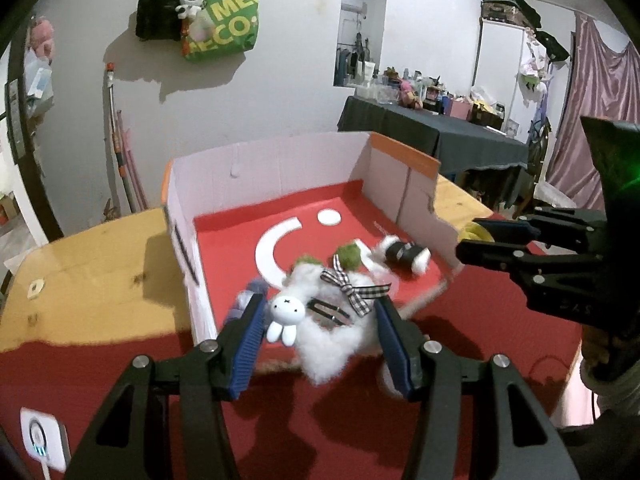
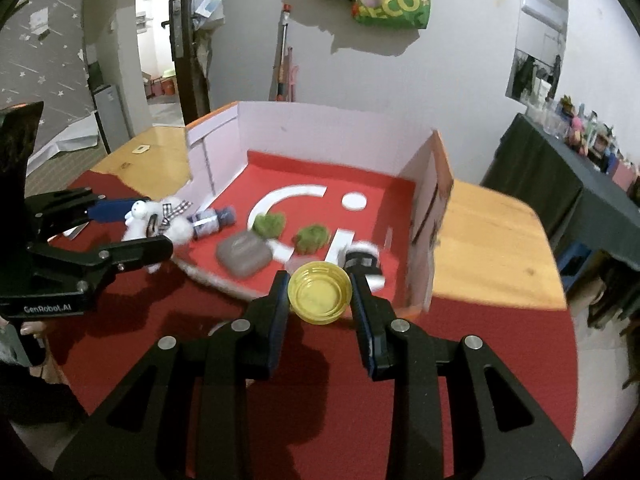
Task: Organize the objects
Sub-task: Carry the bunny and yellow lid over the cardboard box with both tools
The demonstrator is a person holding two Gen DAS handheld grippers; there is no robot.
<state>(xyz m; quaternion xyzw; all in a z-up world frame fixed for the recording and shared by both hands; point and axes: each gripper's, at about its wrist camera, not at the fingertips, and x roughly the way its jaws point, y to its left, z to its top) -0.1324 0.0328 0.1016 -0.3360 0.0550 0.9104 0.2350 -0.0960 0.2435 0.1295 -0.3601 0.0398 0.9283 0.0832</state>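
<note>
My left gripper point(image 1: 320, 316) is shut on a white fluffy toy point(image 1: 332, 320) with a small rabbit figure and a checked bow, held above the red mat. The same toy point(image 2: 160, 220) shows in the right wrist view between the left gripper's fingers point(image 2: 124, 250). My right gripper point(image 2: 320, 292) is shut on a yellow round lid point(image 2: 320, 298), hollow side facing the camera. Both hang just in front of an open cardboard box point(image 2: 320, 128) with a red floor. Inside lie two green fuzzy balls point(image 2: 312, 238), a grey pouch point(image 2: 244, 258), a small bottle point(image 2: 212, 220) and a black-and-white toy point(image 2: 362, 260).
The box stands on a wooden table point(image 2: 488, 240) partly covered by a red mat point(image 2: 320, 380). A white device point(image 1: 42, 440) lies at the mat's near left corner. A dark-clothed side table point(image 1: 432, 128) with clutter stands behind at the right.
</note>
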